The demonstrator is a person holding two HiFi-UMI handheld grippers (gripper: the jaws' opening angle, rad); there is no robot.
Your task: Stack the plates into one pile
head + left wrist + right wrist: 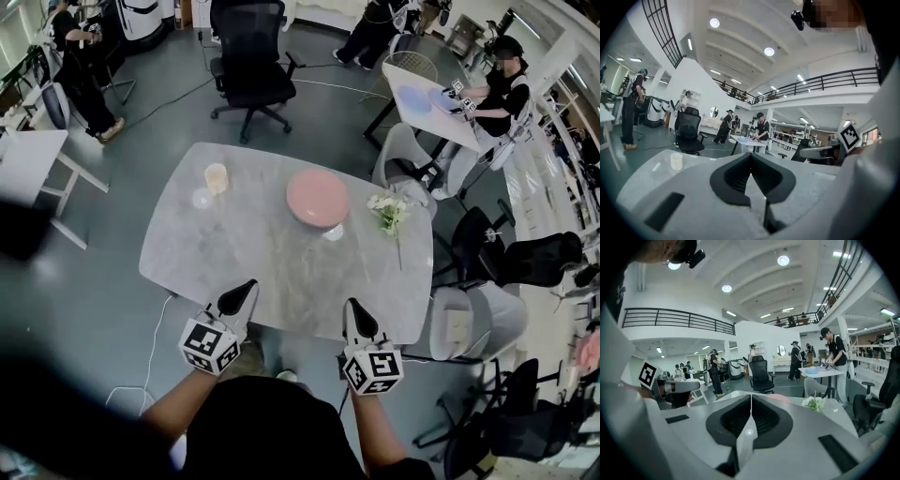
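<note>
Plates [317, 198], position? (Obs 1)

Pink, seen as one round shape on the grey marbled worktop [244, 253], at 1 o'clock from its centre in the head view. How many are in the pile cannot be told from above. (Obs 2)

Neighbours? (Obs 1)

A clear glass [333, 232] stands at 5 o'clock of the plates, right at their rim; touching or just beside, I cannot tell. White flowers [390, 211] lie at 3 o'clock, near but apart. A cream cup [217, 178] is at 9 o'clock, well apart, with a small clear dish [202, 198] just beside it at 7 o'clock. (Obs 2)

Tools? (Obs 1)

Left tool [248, 287] is over the worktop's near edge, at 7 o'clock from centre. Right tool [353, 309] is at 5 o'clock. Both are closed, jaws pressed together, with nothing between them in either gripper view. Both are well apart from the plates. (Obs 2)

Labels, writing? (Obs 1)

The marks to be read are black-and-white square patterns on the left marker cube [210, 345] and the right marker cube [373, 368]. (Obs 2)
</note>
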